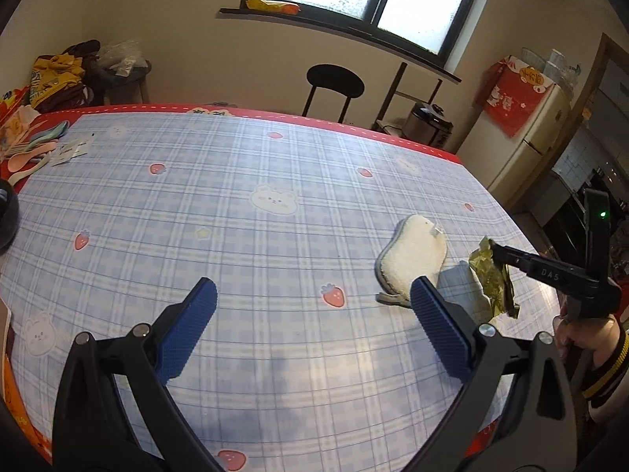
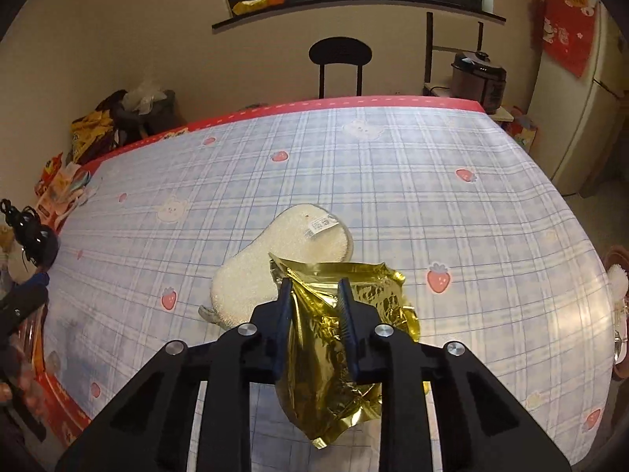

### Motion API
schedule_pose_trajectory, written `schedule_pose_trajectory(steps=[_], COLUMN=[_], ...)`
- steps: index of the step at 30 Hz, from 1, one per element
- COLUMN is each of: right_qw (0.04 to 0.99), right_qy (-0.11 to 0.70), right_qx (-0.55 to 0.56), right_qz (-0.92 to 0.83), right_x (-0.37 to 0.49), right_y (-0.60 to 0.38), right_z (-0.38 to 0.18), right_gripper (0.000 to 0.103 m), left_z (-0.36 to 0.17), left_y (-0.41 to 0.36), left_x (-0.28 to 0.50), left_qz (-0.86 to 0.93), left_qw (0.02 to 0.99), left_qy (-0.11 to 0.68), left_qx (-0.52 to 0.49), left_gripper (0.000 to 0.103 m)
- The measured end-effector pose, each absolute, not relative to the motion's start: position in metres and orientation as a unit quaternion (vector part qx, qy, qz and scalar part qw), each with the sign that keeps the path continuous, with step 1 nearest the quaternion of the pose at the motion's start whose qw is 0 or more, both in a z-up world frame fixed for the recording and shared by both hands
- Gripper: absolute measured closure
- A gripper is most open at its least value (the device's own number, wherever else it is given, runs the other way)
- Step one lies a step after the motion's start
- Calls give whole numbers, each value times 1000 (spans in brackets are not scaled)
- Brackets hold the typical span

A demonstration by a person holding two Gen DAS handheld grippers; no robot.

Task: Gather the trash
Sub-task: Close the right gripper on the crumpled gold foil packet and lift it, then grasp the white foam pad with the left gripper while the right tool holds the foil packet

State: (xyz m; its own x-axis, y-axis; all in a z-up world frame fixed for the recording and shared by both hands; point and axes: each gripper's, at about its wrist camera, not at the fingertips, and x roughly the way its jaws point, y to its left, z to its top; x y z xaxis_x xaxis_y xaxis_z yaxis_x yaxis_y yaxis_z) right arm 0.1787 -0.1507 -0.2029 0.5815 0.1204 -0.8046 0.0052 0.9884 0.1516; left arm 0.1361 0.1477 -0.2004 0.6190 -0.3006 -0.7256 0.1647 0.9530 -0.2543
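Note:
My right gripper (image 2: 314,291) is shut on a crumpled gold foil wrapper (image 2: 334,354) and holds it above the table. In the left wrist view the same wrapper (image 1: 493,279) hangs from the right gripper (image 1: 496,253) at the right edge. A white oval sponge pad (image 2: 275,267) with a small label lies on the table just beyond the wrapper; it also shows in the left wrist view (image 1: 412,253). My left gripper (image 1: 314,295) is open and empty over the checked tablecloth, its right finger (image 1: 436,322) close to the pad's near end.
The table (image 1: 236,196) has a blue checked cloth with a red border. Pastel spoons and small packets (image 1: 35,149) lie at its far left corner. A black chair (image 1: 334,86) stands behind it. A cooker (image 2: 477,74) and a fridge (image 1: 523,137) stand at the right.

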Motion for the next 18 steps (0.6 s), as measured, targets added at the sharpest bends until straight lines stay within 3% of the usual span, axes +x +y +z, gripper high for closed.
schedule_pose_trajectory(steps=[2, 18], right_qw=[890, 907], right_qy=[447, 399], right_qx=[81, 133], right_qz=[32, -4], right_x=[171, 121], right_y=[-163, -231], right_z=[-193, -162], right_gripper=[96, 99], left_z=[-203, -242], left_y=[136, 38], left_x=[139, 162], left_qz=[-142, -222], left_qw=[893, 865], left_qy=[419, 451], left_qx=[-77, -1], left_gripper=[6, 6])
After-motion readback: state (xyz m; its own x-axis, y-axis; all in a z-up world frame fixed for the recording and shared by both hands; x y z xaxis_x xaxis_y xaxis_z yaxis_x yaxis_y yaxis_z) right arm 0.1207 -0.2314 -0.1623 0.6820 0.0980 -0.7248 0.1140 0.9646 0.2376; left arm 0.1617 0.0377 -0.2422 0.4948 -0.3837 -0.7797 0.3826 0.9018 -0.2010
